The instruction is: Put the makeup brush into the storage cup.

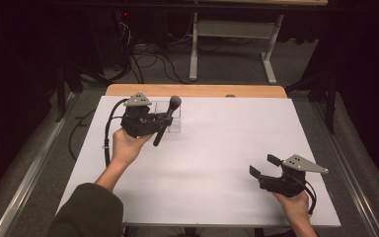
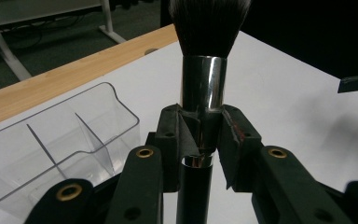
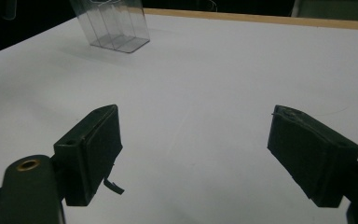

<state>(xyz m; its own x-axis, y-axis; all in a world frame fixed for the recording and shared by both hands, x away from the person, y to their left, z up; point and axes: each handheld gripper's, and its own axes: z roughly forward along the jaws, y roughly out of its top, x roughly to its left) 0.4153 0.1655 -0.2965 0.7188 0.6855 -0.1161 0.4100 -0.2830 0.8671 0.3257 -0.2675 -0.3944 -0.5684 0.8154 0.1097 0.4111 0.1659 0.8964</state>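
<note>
The left gripper [image 2: 200, 140] has its jaws closed on a makeup brush [image 2: 204, 84], pinching the shiny metal ferrule just below the dark bristle head, so the black handle runs back between the jaws and the soft tip is left free. In the high view this left gripper [image 1: 159, 120] hangs near the far left corner of the white table [image 1: 217, 163], the brush slanting up with its head over a clear plastic organiser [image 1: 173, 118]. Holding the stiff ferrule rather than the bristles probably gives a firm, steerable hold for lowering the brush into one of the organiser's divided compartments [image 2: 74, 140], all of which look empty. The right gripper [image 3: 209, 154] has its jaws wide apart with nothing between them; it rests idle near the table's near right corner [image 1: 264, 165], well apart from the organiser, likely parked out of the way.
</note>
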